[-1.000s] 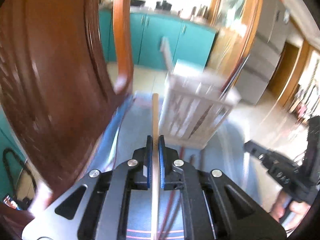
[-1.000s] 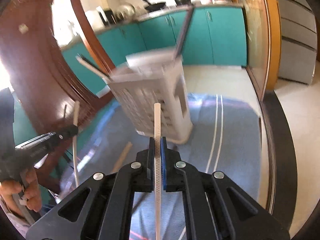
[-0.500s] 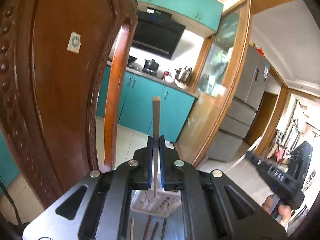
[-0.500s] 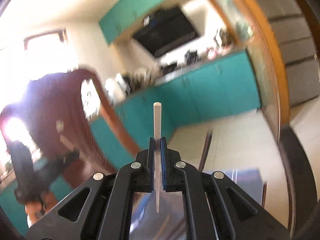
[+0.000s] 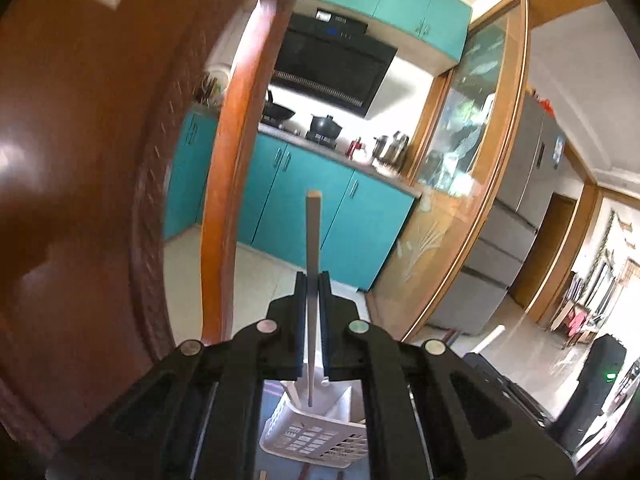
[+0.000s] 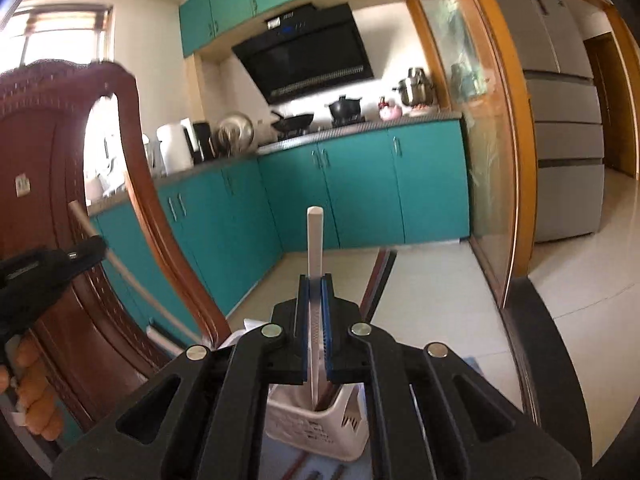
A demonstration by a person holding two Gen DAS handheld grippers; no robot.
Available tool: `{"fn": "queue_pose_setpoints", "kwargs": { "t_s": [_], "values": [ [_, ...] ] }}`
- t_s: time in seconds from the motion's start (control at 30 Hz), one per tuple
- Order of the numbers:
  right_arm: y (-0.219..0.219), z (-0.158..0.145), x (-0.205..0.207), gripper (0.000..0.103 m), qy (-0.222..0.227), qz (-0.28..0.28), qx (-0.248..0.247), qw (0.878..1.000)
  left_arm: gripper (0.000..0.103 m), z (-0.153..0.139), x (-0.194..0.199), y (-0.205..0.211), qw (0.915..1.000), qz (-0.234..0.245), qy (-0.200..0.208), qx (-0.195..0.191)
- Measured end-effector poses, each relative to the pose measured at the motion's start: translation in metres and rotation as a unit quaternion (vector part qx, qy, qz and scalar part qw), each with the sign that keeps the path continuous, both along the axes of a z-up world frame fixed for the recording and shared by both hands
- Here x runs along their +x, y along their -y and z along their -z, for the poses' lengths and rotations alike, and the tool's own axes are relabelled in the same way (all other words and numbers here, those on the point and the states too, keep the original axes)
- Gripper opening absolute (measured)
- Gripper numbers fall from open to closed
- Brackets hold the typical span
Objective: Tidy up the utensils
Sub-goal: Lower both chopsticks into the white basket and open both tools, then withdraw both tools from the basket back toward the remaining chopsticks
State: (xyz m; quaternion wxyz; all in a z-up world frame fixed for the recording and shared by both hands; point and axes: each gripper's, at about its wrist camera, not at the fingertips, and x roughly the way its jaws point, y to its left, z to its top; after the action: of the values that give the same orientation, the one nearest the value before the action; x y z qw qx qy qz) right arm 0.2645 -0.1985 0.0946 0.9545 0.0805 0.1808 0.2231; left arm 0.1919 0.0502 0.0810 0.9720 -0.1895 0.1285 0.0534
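- The left gripper (image 5: 312,280) is clamped on a tan chopstick (image 5: 312,232), which stands upright between the pads, its lower tip over the white basket (image 5: 316,440).
- The right gripper (image 6: 315,284) is clamped on a white chopstick (image 6: 314,240), also upright, lower end above the basket (image 6: 320,432).
- The basket stands on a blue cloth (image 6: 280,464); a few sticks lie on the cloth beside it.
- A wooden chair (image 5: 80,160) stands at left.
- Teal cabinets (image 6: 360,184) and a fridge (image 6: 560,100) fill the background.
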Motion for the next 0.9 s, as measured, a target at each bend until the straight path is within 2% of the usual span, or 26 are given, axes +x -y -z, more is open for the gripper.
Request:
{"fn": "queue_pose_setpoints", "kwargs": {
  "t_s": [0.1,0.17,0.23,0.3,0.33,0.37,0.47,0.6,0.67,0.77,0.83,0.9],
  "values": [
    [-0.001,0.011,0.002,0.007,-0.019,-0.008,-0.006,1.0,0.007,0.013,0.017,0.003,0.9997,0.001,-0.026,0.004],
    [0.001,0.017,-0.001,0.016,-0.023,-0.006,-0.013,1.0,0.007,0.018,0.023,0.005,0.9992,0.01,-0.038,0.006],
    [0.005,0.017,-0.007,0.03,-0.012,0.005,-0.011,1.0,0.008,0.02,0.026,0.007,0.9989,0.009,-0.044,0.014],
    [0.009,0.015,-0.014,0.037,0.0,0.003,-0.002,1.0,0.015,0.022,0.028,0.011,0.9985,0.01,-0.048,0.022],
    [0.012,0.015,-0.019,0.041,0.007,0.004,0.002,1.0,0.022,0.023,0.027,0.012,0.9985,0.011,-0.049,0.022],
    [0.017,0.014,-0.027,0.043,0.022,0.007,0.008,1.0,0.026,0.024,0.026,0.012,0.9985,0.019,-0.048,0.018],
    [0.034,0.019,-0.052,0.044,0.063,0.017,0.029,0.997,0.028,0.024,0.015,0.017,0.9986,0.036,-0.034,0.019],
    [0.053,0.041,-0.077,0.045,0.063,0.011,0.053,0.997,0.029,0.028,-0.007,0.027,0.9987,0.027,-0.014,0.041],
    [0.05,0.057,-0.083,0.045,0.038,0.006,0.037,0.999,0.029,0.035,-0.018,0.03,0.9986,0.022,-0.01,0.048],
    [0.022,0.09,-0.068,0.045,-0.059,-0.008,-0.044,0.997,0.029,0.059,-0.026,0.033,0.9973,0.019,-0.034,0.062],
    [0.005,0.121,-0.045,0.045,-0.158,-0.027,-0.076,0.984,0.029,0.081,-0.021,0.034,0.9945,0.022,-0.079,0.066],
    [-0.001,0.142,-0.031,0.045,-0.219,-0.03,-0.08,0.972,0.029,0.1,-0.015,0.034,0.9903,0.022,-0.12,0.067]
  ]
}}
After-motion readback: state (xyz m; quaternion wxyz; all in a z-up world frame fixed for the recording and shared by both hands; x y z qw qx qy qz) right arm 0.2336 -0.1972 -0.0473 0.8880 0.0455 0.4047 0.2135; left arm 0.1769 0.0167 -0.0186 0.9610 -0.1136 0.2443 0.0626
